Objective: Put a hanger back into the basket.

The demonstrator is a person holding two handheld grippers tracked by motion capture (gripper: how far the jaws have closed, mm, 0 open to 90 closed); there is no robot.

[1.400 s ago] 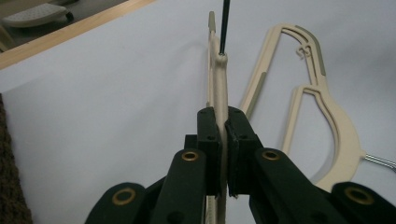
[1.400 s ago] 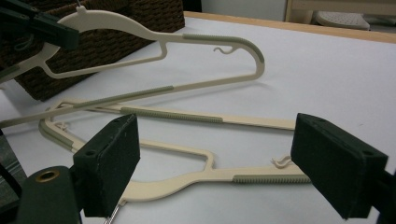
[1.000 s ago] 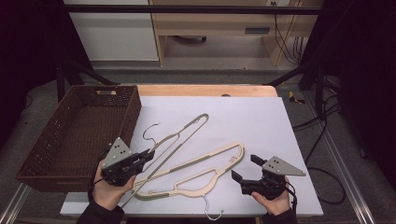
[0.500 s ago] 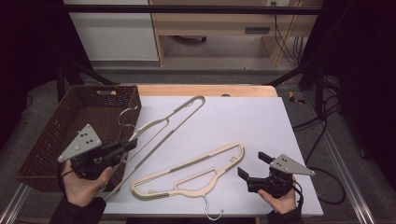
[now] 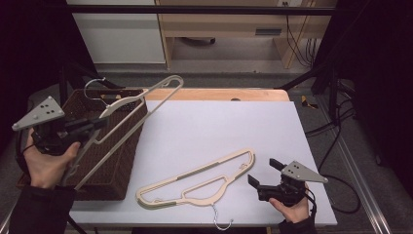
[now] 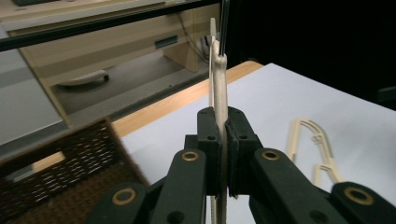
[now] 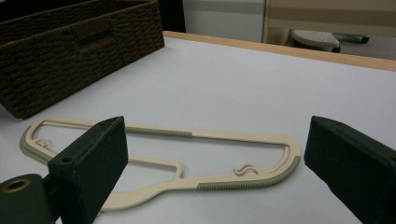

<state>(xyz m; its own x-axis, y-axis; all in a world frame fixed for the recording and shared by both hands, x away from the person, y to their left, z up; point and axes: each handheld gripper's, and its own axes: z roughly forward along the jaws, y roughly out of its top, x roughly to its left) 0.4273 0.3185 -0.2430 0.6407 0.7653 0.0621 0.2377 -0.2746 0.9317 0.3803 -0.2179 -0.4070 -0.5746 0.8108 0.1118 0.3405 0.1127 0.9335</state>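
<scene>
My left gripper [image 5: 100, 123] is shut on a cream hanger [image 5: 141, 97], held in the air over the brown wicker basket [image 5: 104, 170] at the left. In the left gripper view the hanger's thin bar [image 6: 219, 107] is pinched between the jaws of the left gripper [image 6: 222, 140]. A second cream hanger [image 5: 195, 180] lies flat on the white table [image 5: 219, 122], its metal hook [image 5: 221, 222] at the front edge. Low over the table just right of it, my right gripper [image 5: 263, 171] is open. The right gripper view shows that hanger [image 7: 187, 154] beyond the spread jaws of the right gripper [image 7: 219, 168].
The wicker basket [image 7: 70, 51] stands along the table's left edge. A wooden strip [image 5: 219, 95] borders the table's far side. Cables [image 5: 336, 131] trail off to the right of the table.
My left gripper has lifted its hanger up and to the left, from the table to above the basket. The right gripper has barely shifted and stays open.
</scene>
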